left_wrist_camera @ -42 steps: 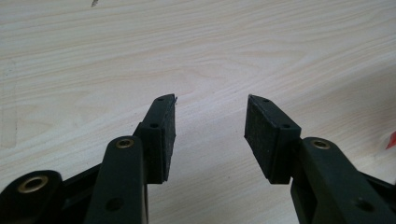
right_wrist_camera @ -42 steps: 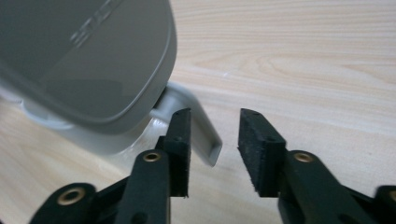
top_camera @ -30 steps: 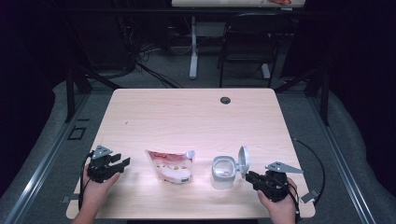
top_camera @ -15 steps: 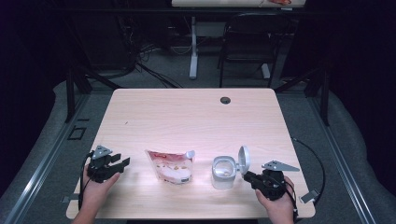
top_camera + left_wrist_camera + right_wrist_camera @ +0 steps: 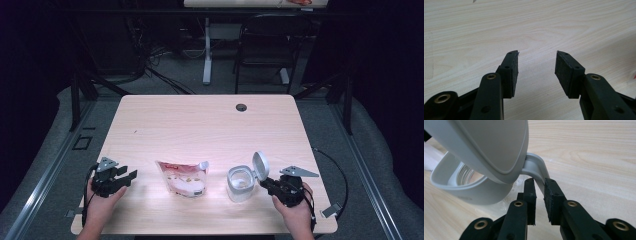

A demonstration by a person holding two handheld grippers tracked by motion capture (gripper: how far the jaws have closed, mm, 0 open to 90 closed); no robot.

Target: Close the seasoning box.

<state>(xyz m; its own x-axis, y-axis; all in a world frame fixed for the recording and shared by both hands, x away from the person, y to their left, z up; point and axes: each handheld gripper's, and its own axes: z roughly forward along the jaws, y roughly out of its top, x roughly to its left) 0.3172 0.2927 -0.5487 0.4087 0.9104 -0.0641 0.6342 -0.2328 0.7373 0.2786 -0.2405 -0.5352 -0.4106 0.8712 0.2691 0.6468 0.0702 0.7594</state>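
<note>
- Pads of my left gripper (image 5: pixel 131 176) stand spread over bare surface (image 5: pixel 200 125), nothing between them.
- Pouch (image 5: pixel 184 178) lies flat between my two hands.
- Container (image 5: pixel 239 183) stands beside it, lid (image 5: pixel 260 164) flipped up.
- My right gripper (image 5: pixel 539 185) has just been closing and pinches the lid's hinge tab (image 5: pixel 537 168).

Pale grey jar (image 5: pixel 240 183), red-and-white pouch (image 5: pixel 183 176), black tongs (image 5: pixel 539 185), light wood table (image 5: pixel 200 125)

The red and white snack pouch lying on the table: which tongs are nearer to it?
Left, narrowly. The left tongs rest open off the pouch's left side; the right tongs grip the white flip-lid container's handle beyond it.
</note>
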